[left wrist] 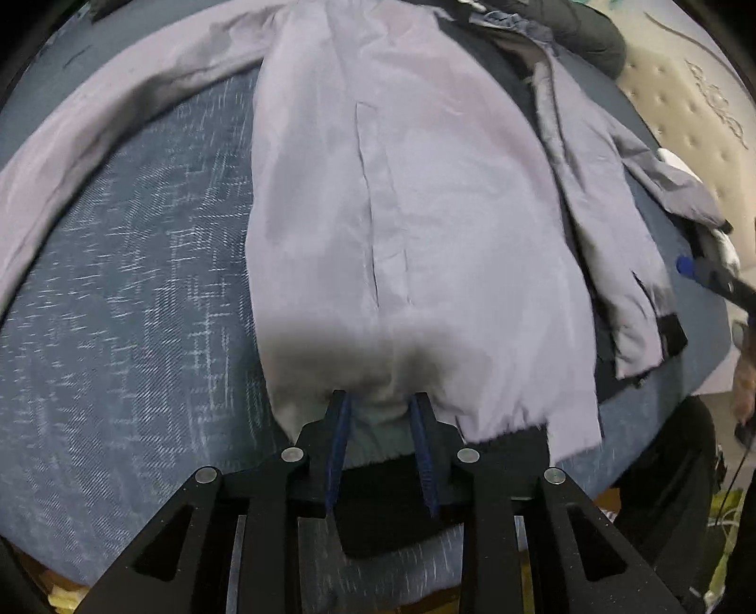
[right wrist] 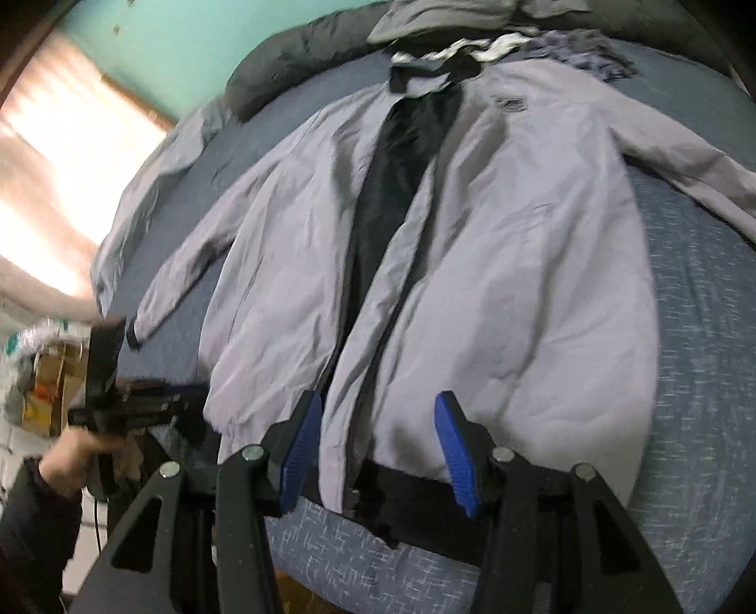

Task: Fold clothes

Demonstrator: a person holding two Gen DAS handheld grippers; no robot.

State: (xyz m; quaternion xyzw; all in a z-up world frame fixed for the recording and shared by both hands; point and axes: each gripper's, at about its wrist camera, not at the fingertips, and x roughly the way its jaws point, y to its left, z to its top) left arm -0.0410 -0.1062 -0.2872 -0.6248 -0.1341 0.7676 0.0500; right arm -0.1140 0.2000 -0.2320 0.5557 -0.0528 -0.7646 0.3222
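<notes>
Covering most of the scene is a bed dressed in a blue-grey sheet (right wrist: 699,330) flecked with pale threads, on which a pale grey jacket (right wrist: 496,283) is spread front-up, its zip undone so that a dark lining (right wrist: 401,179) shows down the middle. One sleeve (right wrist: 694,174) is laid out toward the bed's right edge in the right wrist view, the other sleeve (right wrist: 179,283) toward the left edge, its dark cuff near that edge. A dark pillow (right wrist: 293,61) and a heap of other grey clothes (right wrist: 449,19) are seen at the head of the bed, against a turquoise wall (right wrist: 189,42). Bright light is thrown from a window (right wrist: 61,165) at the left; a quilted beige mattress side (left wrist: 685,108) is visible beyond the bed in the left wrist view.

The jacket's hem lies at the near edge of the bed. The right gripper (right wrist: 378,439) is held just over the hem by the zip, its blue-padded fingers spread apart with nothing between them. The left gripper (left wrist: 380,415) is seen in its own view with its fingers parted and the hem of one front panel (left wrist: 378,212) bunched between them; whether the cloth is truly pinched cannot be told. In the right wrist view that same tool is blurred, gripped by a hand (right wrist: 80,448) in a dark sleeve at the bed's near left corner. Cluttered items, too blurred to name, are seen behind it.
</notes>
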